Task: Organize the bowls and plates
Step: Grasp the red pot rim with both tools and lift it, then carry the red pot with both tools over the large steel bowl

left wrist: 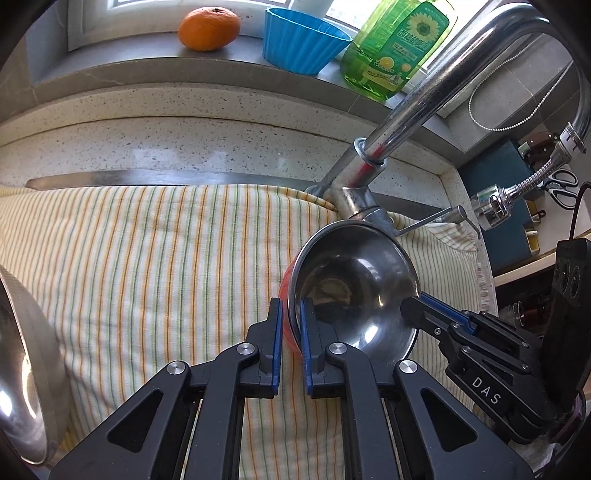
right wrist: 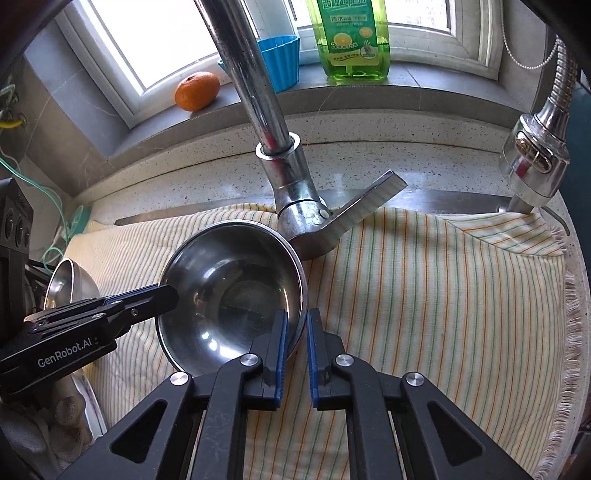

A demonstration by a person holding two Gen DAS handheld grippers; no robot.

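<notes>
Both grippers sit nearest the lens, each clamped on the rim of the same steel bowl [left wrist: 354,291]: left gripper [left wrist: 291,347] pinches the bowl's left-near rim, one blue pad inside and one outside, jaws nearly closed with the thin wall between them; right gripper [right wrist: 295,350] does the same on the right-near rim, pads either side of the metal. From the left wrist view a red-orange edge [left wrist: 286,295] peeks out behind the steel rim, probably a second bowl or plate nested under it, can't tell which. Bowl rests on the striped cloth [left wrist: 147,266] spread over the sink area, just in front of the faucet base [right wrist: 295,199], rim close to the lever. Doing the step well, as a judgement: two-sided rim grip on slick thin steel, so keep both pinches even and lift level, both hands together, or the bowl twists out; come toward the near side first to clear the faucet lever and spout overhead. If the red piece underneath is stuck on, it may lift along or drop. Containers: the steel bowl looks empty, only reflections inside. A second steel bowl [right wrist: 70,284] lies tilted at far left on the cloth, inside seems empty. Blue fluted cup [left wrist: 301,40] on the windowsill, contents not visible. Green dish soap bottle [right wrist: 351,40] beside it, mostly full of liquid. Orange [left wrist: 208,28] sits loose on the sill, left of the cup.
</notes>
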